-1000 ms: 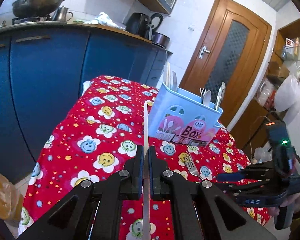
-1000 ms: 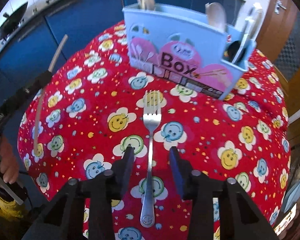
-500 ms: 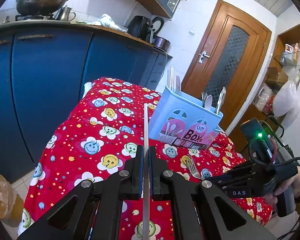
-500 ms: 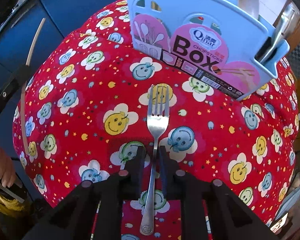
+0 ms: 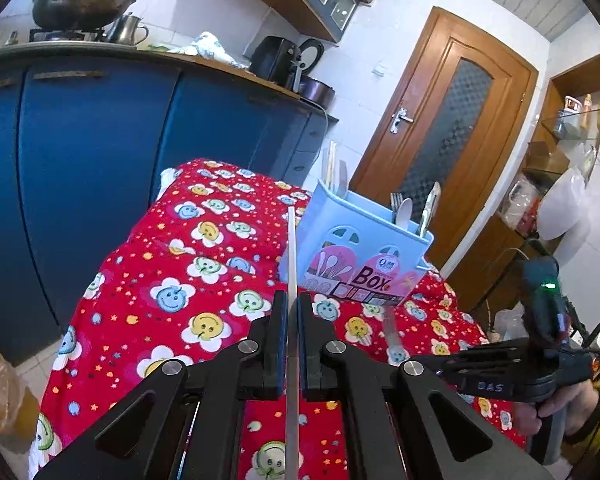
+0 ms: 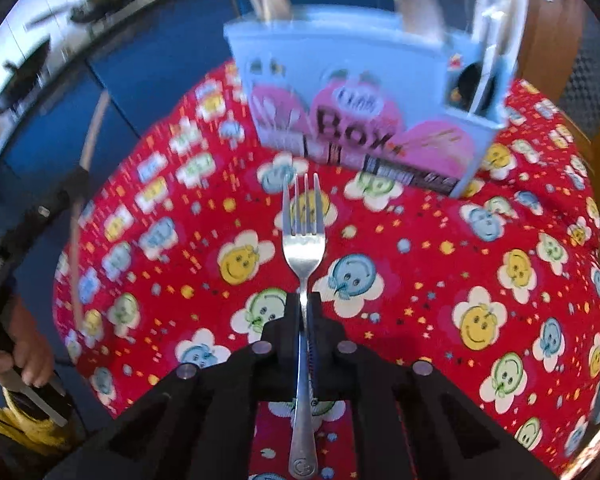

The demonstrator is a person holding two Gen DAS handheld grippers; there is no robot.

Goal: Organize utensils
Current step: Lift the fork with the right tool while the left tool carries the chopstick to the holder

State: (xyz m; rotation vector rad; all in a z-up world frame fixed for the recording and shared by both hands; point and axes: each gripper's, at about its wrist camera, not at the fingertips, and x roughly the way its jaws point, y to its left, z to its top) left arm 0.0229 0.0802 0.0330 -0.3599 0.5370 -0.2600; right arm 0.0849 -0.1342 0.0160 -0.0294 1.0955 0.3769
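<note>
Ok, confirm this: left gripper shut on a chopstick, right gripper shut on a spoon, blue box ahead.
One error: the right gripper is shut on a fork, not a spoon; the right wrist view shows its tines. The left gripper, chopstick and blue box are as stated.

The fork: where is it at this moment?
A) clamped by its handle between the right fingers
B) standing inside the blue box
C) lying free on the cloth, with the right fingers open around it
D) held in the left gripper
A: in the right wrist view the right gripper is shut on the handle of the fork, tines pointing toward the blue box.
</note>
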